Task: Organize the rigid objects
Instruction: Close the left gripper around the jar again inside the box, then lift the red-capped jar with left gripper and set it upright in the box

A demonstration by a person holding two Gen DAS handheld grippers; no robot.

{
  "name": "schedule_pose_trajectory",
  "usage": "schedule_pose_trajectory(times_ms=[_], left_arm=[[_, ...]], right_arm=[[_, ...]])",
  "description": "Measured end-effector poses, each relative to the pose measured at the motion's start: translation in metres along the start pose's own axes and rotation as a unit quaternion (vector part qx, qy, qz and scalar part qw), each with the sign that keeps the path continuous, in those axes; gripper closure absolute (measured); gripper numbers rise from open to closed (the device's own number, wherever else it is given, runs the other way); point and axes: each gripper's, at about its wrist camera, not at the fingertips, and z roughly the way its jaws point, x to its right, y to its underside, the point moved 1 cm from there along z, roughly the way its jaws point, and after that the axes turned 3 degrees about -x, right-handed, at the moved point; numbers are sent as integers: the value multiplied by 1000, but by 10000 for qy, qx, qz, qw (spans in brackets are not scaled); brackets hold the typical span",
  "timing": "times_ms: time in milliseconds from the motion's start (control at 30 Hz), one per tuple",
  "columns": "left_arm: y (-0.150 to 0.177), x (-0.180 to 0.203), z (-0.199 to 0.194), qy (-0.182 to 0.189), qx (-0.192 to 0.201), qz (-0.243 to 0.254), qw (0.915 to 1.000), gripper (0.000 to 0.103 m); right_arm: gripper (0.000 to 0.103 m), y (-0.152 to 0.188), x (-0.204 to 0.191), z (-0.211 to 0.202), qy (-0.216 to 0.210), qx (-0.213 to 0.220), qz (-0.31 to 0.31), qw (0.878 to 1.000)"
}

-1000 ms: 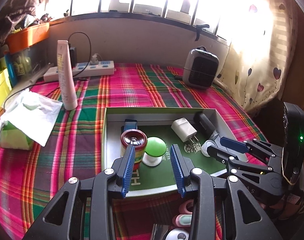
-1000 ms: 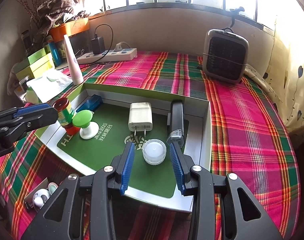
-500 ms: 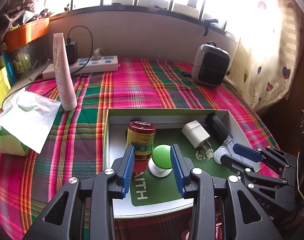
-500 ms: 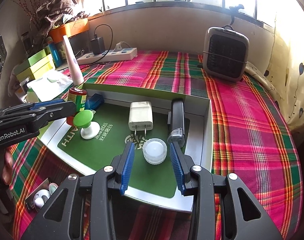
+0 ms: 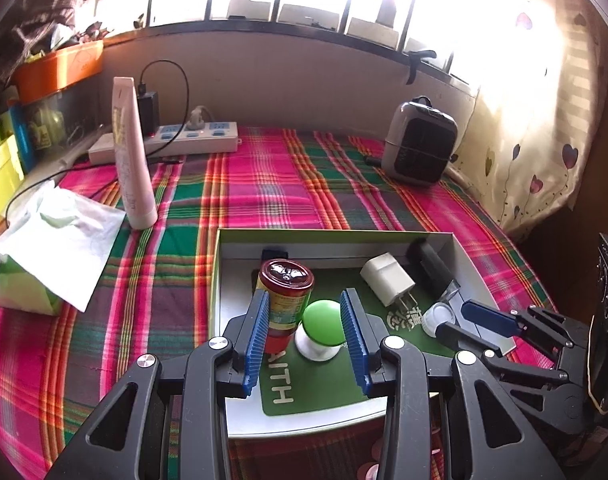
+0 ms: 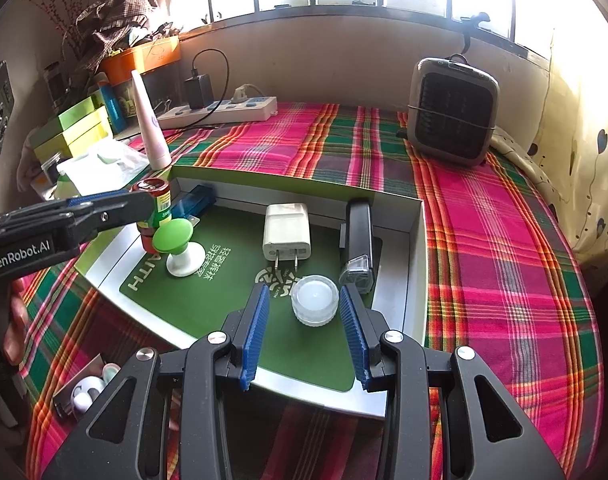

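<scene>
A shallow box with a green mat holds a red-lidded jar, a green-topped white knob, a white charger, a black device and a clear round lid. My left gripper is open, its fingers around the jar and the green knob. It also shows in the right wrist view. My right gripper is open, its fingers on either side of the clear lid. It also shows in the left wrist view.
On the plaid cloth stand a pink tube, a tissue pack, a power strip and a small grey heater. Green boxes and an orange tub are at the far left. Small items lie by the box's front edge.
My left gripper has moved forward into the box, so its fingers now flank the jar and green knob. My right gripper has stayed around the clear lid.
</scene>
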Motion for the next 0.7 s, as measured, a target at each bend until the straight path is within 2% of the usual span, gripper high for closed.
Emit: schedule_pose_trajectory(times_ms=[200, 433, 700], left_arm=[[-6, -3, 13, -280, -141, 4, 9995, 67], [-11, -12, 16, -492, -47, -100, 9987, 67], [-14, -19, 11, -495, 4, -247, 9985, 67]], right_arm=[[65, 0, 0, -1, -18, 4, 18, 10000], [65, 1, 1, 3, -56, -59, 71, 9999], [65, 1, 0, 3, -90, -53, 64, 9999]])
